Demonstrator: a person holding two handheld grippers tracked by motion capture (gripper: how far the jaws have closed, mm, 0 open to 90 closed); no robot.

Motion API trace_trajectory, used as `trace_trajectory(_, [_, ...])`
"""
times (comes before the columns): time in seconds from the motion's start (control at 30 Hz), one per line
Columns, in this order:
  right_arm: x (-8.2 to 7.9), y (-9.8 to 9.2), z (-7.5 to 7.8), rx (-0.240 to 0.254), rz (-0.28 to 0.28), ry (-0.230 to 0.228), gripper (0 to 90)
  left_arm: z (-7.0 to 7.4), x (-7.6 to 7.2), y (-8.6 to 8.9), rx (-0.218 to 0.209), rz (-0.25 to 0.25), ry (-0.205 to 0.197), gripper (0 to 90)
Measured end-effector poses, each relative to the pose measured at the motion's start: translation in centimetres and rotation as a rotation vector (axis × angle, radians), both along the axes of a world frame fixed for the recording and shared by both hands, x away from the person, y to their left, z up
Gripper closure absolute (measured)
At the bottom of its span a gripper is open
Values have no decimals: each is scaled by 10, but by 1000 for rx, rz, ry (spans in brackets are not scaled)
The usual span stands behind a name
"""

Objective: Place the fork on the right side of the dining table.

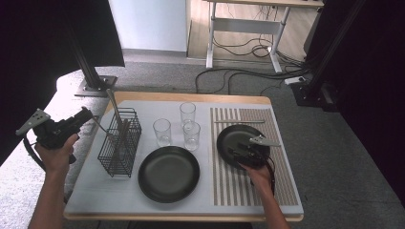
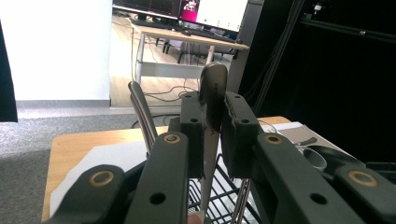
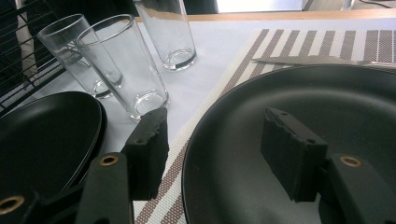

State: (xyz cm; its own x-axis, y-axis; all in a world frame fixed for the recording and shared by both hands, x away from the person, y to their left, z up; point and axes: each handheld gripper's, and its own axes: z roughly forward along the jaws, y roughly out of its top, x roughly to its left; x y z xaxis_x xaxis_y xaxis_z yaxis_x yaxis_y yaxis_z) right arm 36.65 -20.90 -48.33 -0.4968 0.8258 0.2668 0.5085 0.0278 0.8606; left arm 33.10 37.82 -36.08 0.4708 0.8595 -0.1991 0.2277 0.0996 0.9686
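While the work appears to be a table setting, little of it looks finished. The left hand-held gripper (image 1: 88, 116) is seen at the left edge of the bench (image 1: 191, 98), its jaws clamped together on the handle of a utensil (image 2: 213, 91), which stands upright between the pads in the left gripper view; which kind of utensil it is cannot be told, since its working end is hidden. It is held at the black wire cutlery basket (image 1: 120, 142), where at least one more handle (image 2: 141, 112) is still standing. The right hand-held gripper (image 1: 242, 151) is rested over the near rim of the black plate on the striped mat (image 1: 239, 138), its jaws apart with the rim between them; whether the pads press on the rim cannot be told. A knife (image 1: 239, 121) is already laid on the striped placemat (image 1: 282, 157) just beyond that plate. A second black plate (image 1: 168, 173) is left on the white mat with no cutlery beside it. Three glasses (image 1: 162, 132) are grouped between basket and placemat, apparently not yet distributed. Judged from this, one plate and one knife are placed, and the held utensil, the rest of the cutlery and the glasses are left to be set.
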Motion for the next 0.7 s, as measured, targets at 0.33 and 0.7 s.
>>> trace_trajectory(0.33, [0,0,0,-1,-2,2,413,-1,0,-2,3,-15,1,799])
trace_trajectory(0.7, [1,-3,-2,7,-10,3,414,5,-5,-2,-4,-19,-19,799])
